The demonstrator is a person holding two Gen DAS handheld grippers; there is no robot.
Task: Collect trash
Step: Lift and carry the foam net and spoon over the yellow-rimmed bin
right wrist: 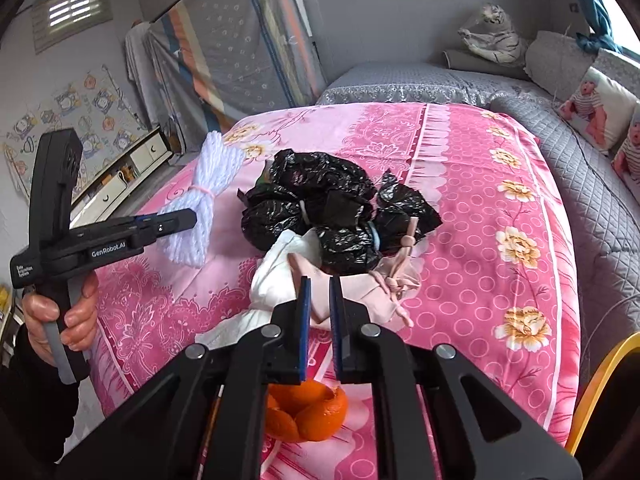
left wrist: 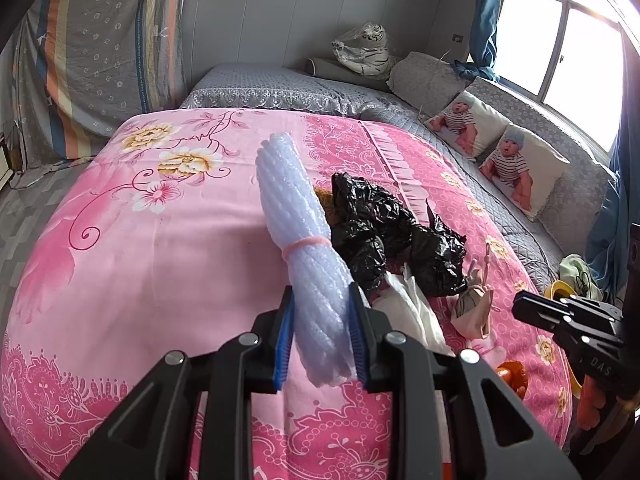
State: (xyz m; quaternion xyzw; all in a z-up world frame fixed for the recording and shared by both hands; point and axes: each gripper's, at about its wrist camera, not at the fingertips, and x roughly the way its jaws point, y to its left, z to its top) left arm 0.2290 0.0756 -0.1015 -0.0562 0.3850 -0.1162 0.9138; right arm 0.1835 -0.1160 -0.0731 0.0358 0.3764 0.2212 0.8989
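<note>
My left gripper (left wrist: 322,300) is shut on a white foam-net bundle (left wrist: 300,220) tied with a pink band, held over the pink bed cover; it also shows in the right wrist view (right wrist: 202,196). A crumpled black plastic bag (right wrist: 320,208) lies mid-bed, also in the left wrist view (left wrist: 384,232). White paper (right wrist: 276,276) and a pale pink drawstring pouch (right wrist: 384,288) lie in front of it. My right gripper (right wrist: 319,280) hovers over the pouch, jaws narrowly apart and holding nothing. Orange peel (right wrist: 308,412) lies below it.
The pink floral cover (right wrist: 480,208) spreads over the bed. A grey quilted sofa with baby-print pillows (left wrist: 508,164) runs along the right under a window. A yellow rim (right wrist: 600,380) shows at the bed's right edge. A plush tiger (right wrist: 492,36) sits at the back.
</note>
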